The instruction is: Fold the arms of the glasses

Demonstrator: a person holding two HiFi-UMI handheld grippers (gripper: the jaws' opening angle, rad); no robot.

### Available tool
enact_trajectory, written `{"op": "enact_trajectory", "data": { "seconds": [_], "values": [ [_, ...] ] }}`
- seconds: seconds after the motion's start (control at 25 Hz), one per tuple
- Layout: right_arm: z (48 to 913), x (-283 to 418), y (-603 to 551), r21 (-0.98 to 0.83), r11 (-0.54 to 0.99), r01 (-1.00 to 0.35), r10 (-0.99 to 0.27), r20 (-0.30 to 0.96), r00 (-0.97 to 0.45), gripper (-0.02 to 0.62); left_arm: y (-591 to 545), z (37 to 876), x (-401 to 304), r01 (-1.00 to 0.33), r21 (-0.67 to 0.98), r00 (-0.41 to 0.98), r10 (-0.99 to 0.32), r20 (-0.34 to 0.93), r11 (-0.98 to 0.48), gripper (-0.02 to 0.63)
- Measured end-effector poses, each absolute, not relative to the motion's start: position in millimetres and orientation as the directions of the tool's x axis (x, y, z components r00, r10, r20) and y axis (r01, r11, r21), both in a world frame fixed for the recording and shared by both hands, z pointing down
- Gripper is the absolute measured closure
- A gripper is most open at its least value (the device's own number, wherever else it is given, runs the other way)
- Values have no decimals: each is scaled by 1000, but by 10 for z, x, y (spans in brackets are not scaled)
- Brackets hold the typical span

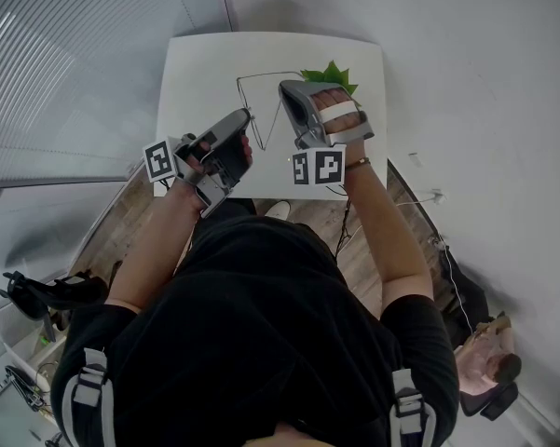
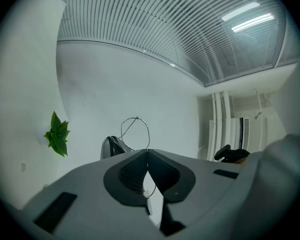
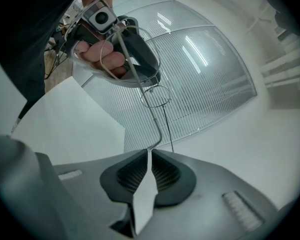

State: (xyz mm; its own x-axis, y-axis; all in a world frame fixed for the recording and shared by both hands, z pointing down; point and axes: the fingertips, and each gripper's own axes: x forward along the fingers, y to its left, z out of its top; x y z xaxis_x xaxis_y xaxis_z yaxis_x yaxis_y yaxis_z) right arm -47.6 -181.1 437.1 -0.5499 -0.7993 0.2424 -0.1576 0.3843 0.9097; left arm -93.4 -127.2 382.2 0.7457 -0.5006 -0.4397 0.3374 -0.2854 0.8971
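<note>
**Operator:** Status?
**Technician:** Folding step. Left gripper (image 2: 148, 154) clamps the glasses (image 1: 270, 74) at the rim; right gripper (image 3: 150, 154) pinches the arm (image 3: 156, 120) (12 o'clock, above the table (image 1: 196, 63)). Next: swing the arm inward, gently.

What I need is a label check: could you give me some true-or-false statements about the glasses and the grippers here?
1. The left gripper is shut on the glasses. True.
2. The right gripper is empty. False: it pinches the glasses' wire.
3. The glasses lie on the table. False: they hang between the grippers, above it.
4. A green plant shows beyond the right gripper. True.
</note>
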Motion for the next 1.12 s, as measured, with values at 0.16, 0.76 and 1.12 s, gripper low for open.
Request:
{"op": "enact_trajectory", "data": {
  "seconds": [0.16,0.76,1.12],
  "values": [
    [4350,-520,-1831,906,389,-167,-799,242,-551,557,-1281,3802,-922,337,896,746,-499,-441,-288,595],
    [4437,-421,-1906,848,473,-240,-780,277,-561,554,-1356,3867,-659,333,900,753,-495,-433,-281,595],
    [4398,-486,-1893,841,484,-241,-767,276,-579,552,-1352,3865,-613,331,902,758,-492,-429,-278,595]
  ]
}}
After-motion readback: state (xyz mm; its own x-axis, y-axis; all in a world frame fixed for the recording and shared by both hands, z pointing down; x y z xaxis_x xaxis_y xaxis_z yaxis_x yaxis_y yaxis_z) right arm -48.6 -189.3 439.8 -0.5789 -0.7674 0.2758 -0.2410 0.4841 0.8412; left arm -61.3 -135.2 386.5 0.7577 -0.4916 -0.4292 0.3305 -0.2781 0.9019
